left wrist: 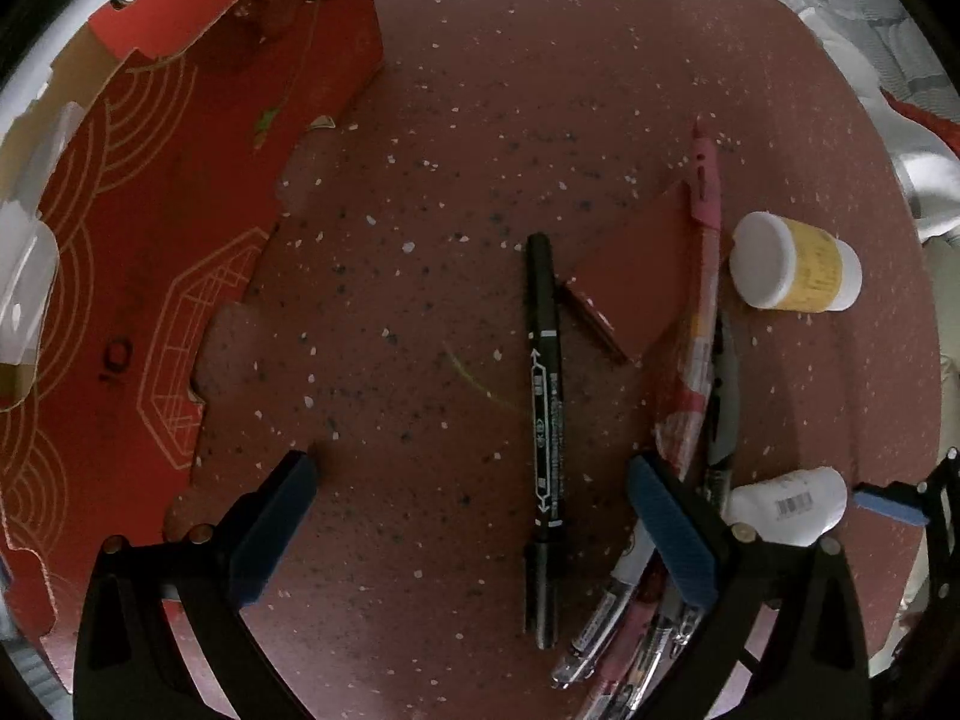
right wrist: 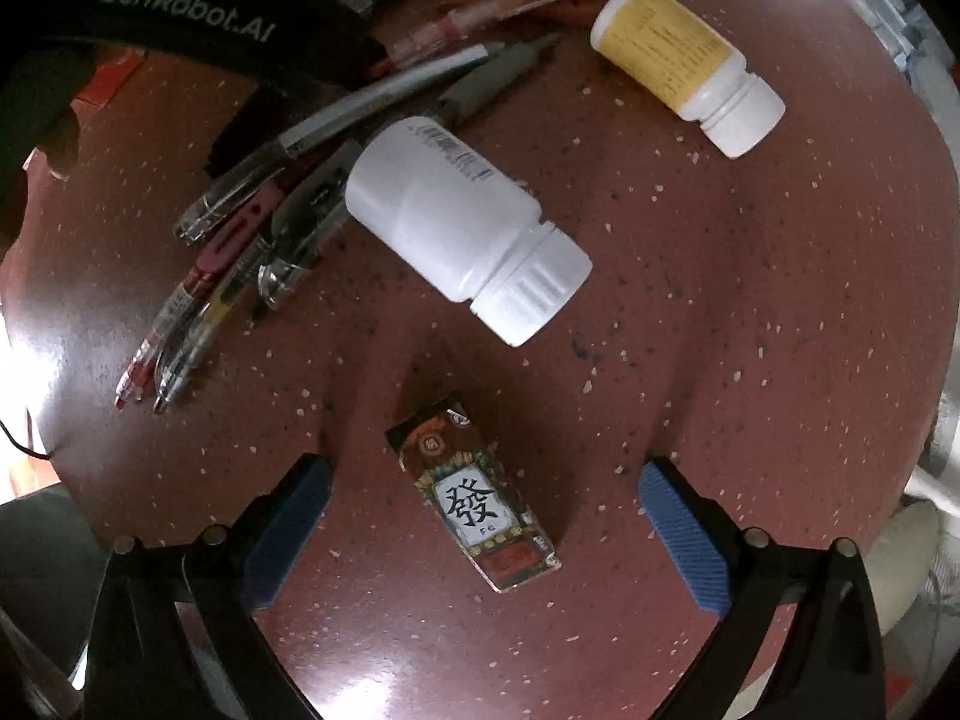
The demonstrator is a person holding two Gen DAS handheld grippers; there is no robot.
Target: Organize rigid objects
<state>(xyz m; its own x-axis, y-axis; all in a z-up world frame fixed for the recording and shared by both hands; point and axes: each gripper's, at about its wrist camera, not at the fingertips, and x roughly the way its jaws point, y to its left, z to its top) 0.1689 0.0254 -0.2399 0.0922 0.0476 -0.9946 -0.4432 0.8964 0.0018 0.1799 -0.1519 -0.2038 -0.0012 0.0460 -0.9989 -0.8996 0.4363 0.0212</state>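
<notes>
Left tool (left wrist: 471,516): we see it spread wide above the bench (left wrist: 420,180), black marker (left wrist: 545,432) between its fingers | Right tool (right wrist: 483,516): likewise wide, straddling small box (right wrist: 474,495) printed "發" | Beyond: white bottle (right wrist: 462,228), yellow-label bottle (right wrist: 678,57), both capped, lying flat | "GenRobot.AI" on left tool housing.

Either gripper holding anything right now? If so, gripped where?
Nothing held. Left gripper open over the black marker; right gripper open around the small box, not touching.
</notes>
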